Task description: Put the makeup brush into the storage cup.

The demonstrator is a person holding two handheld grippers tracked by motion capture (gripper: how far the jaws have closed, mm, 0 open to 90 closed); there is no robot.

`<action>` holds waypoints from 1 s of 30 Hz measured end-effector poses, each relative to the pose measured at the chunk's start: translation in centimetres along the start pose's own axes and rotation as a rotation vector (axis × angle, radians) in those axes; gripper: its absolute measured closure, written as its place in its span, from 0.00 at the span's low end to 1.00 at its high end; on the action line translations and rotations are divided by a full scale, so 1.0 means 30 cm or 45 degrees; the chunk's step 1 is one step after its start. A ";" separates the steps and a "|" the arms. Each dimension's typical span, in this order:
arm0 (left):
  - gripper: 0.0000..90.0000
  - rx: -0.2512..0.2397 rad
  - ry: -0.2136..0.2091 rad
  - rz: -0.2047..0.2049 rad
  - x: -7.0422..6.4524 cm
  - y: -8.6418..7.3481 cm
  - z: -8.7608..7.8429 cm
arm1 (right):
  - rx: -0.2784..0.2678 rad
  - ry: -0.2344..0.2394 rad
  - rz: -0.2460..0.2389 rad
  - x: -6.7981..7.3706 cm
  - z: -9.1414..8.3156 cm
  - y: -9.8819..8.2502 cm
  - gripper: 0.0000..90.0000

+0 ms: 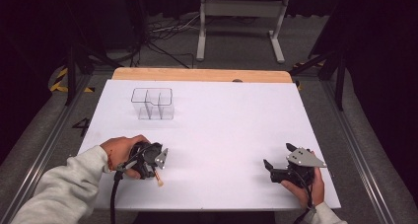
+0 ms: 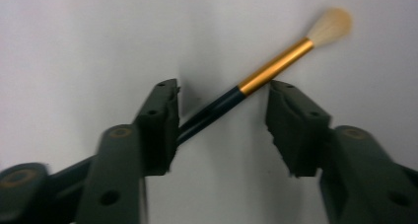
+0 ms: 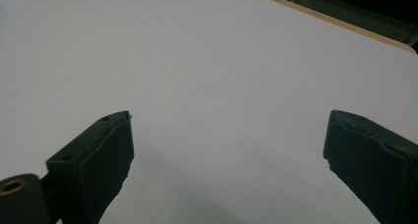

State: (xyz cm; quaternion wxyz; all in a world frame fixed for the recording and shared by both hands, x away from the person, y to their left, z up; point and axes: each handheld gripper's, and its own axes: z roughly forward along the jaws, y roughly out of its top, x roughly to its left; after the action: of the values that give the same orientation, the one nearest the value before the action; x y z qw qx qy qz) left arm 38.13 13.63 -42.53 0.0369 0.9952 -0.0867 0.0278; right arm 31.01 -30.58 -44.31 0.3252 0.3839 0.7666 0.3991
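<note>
White worktop (image 1: 236,125) with wooden far edge. On it: a clear divided organiser (image 1: 153,104) at far left and a gold-ferruled brush (image 2: 268,68) at near left.

The person's left hand (image 1: 121,152) tips its black two-jaw left gripper (image 1: 156,170) down toward the table, jaws partly apart; the right hand (image 1: 305,184) holds the black two-jaw right gripper (image 1: 277,161) level, jaws spread wide.

Brush (image 2: 256,78): dark handle, gold ferrule, pale bristle tuft; lying flat on white table, tuft pointing toward two o'clock.
</note>
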 end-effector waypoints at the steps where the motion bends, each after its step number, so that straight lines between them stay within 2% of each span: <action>1: 0.64 0.017 -0.042 -0.004 0.008 0.005 -0.001 | 0.002 0.002 0.003 -0.001 0.001 -0.001 0.06; 5: 0.76 0.052 -0.050 0.012 0.003 0.025 -0.001 | -0.002 -0.009 -0.004 -0.001 -0.001 -0.001 0.07; 6: 0.86 0.065 -0.050 0.028 0.003 0.031 -0.002 | -0.008 -0.014 -0.004 -0.002 -0.002 -0.001 0.07; 7: 0.92 0.077 -0.059 0.032 0.007 0.036 -0.002 | -0.011 -0.012 -0.001 -0.002 -0.004 0.000 0.07; 13: 0.92 0.101 -0.052 0.034 0.006 0.045 -0.001 | -0.017 -0.007 -0.012 -0.004 -0.011 -0.002 0.07; 14: 0.92 0.107 -0.020 0.030 0.009 0.041 -0.006 | -0.017 -0.008 -0.009 -0.006 -0.012 -0.002 0.07; 16: 0.93 0.101 -0.012 0.018 0.012 0.035 -0.012 | -0.020 -0.010 -0.006 -0.008 -0.012 -0.002 0.07; 20: 0.93 0.060 0.040 -0.022 0.015 0.014 -0.038 | -0.027 -0.015 0.006 -0.011 -0.014 -0.002 0.07; 21: 0.93 0.056 0.048 -0.015 0.016 0.011 -0.047 | -0.029 -0.016 0.006 -0.012 -0.014 -0.002 0.07; 23: 0.93 0.017 0.060 -0.045 0.014 0.002 -0.066 | -0.030 -0.021 0.007 -0.010 -0.015 -0.001 0.07; 27: 0.93 -0.034 0.117 -0.058 0.011 -0.010 -0.105 | -0.042 -0.024 0.000 -0.007 -0.018 0.003 0.07; 28: 0.93 -0.057 0.137 -0.076 0.007 -0.014 -0.114 | -0.043 -0.025 0.000 -0.007 -0.019 0.003 0.07; 30: 0.93 -0.065 0.152 -0.076 0.005 -0.015 -0.120 | -0.042 -0.026 0.002 -0.008 -0.019 0.002 0.07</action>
State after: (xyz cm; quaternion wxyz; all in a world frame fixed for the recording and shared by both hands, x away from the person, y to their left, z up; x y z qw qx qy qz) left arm 38.19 14.33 -38.95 0.0683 0.9926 -0.0555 0.0837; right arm 30.69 -30.95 -43.94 0.3389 0.3831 0.7563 0.4080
